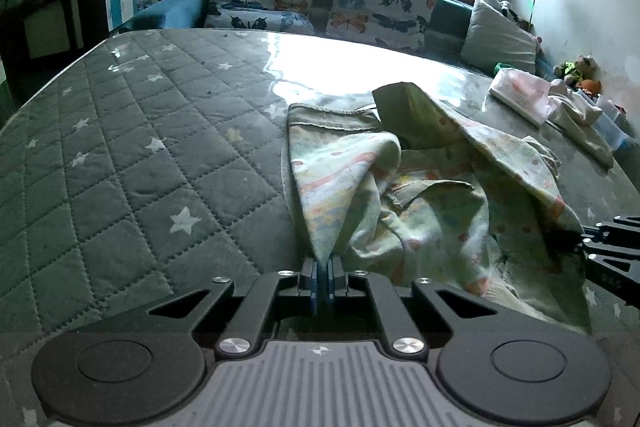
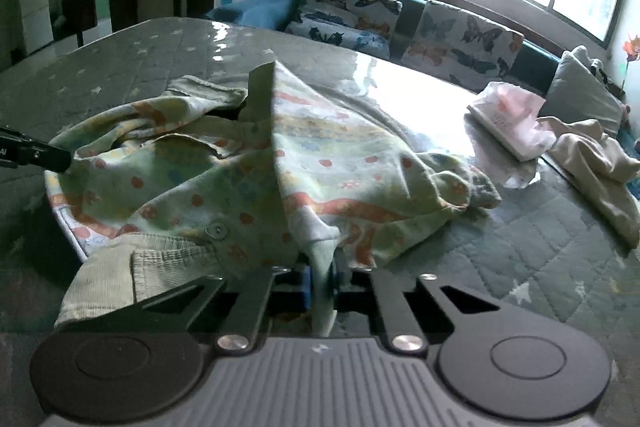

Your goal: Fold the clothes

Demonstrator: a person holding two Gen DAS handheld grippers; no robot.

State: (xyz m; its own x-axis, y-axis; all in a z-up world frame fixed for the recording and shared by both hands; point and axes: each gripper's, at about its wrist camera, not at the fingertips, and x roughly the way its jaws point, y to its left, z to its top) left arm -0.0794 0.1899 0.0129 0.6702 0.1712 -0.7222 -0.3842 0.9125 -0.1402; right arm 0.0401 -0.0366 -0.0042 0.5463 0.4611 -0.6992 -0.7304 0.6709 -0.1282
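A small pale green child's garment with orange dots and stripes lies crumpled on the quilted grey star-print mattress. My left gripper is shut on a fold of its left edge, the cloth rising in a ridge from the jaws. My right gripper is shut on another fold of the garment, with a ribbed cuff draped over its left finger. The right gripper shows at the right edge of the left wrist view. The left gripper shows at the left edge of the right wrist view.
A pink-and-white folded item and a beige cloth lie on the mattress to the right. A blue sofa with butterfly cushions and a grey pillow stand behind the mattress, under a window.
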